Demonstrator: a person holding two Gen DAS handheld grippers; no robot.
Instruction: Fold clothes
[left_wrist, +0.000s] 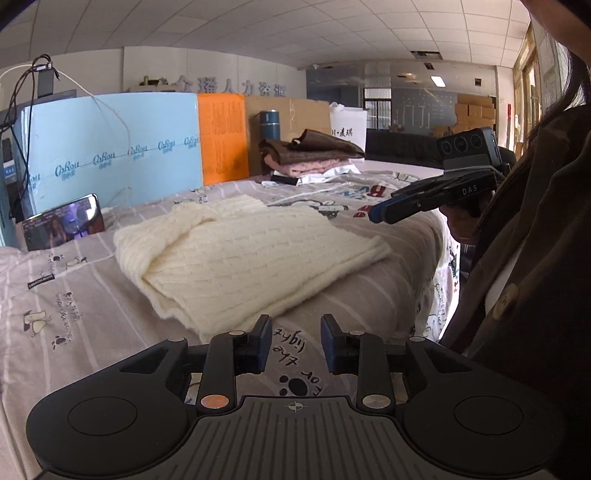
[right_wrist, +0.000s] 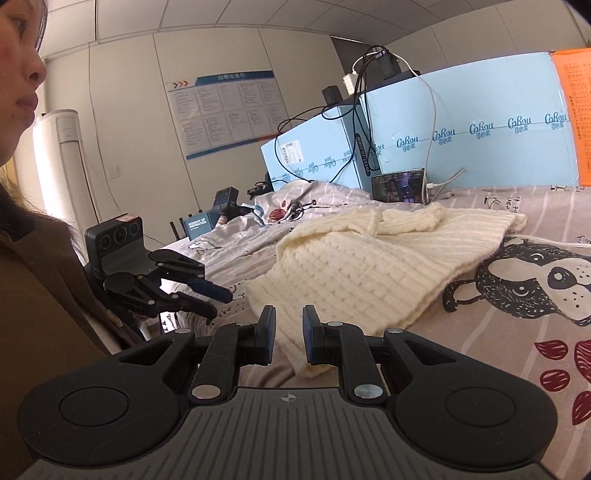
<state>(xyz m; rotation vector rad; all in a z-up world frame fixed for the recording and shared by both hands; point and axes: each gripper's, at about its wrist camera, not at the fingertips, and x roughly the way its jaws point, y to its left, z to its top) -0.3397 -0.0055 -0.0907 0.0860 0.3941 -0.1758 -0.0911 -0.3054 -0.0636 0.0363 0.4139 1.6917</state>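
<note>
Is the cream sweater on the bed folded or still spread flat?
Folded, at least partly: the cream sweater lies as a compact doubled bundle on the bed, layered edges visible along its near side. Neither hand-held gripper touches it.

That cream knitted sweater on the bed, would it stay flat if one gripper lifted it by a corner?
Probably not. The cream sweater lies in soft folds with a rumpled sleeve, so it likely droops and unfolds. Its thick, chunky knit suggests some weight and good grip for the pads. Pushed across the bedsheet, it would likely bunch rather than slide.

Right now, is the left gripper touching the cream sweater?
Apart. In the right wrist view, the left gripper hangs open beside the cream sweater, bedsheet showing between them.
</note>
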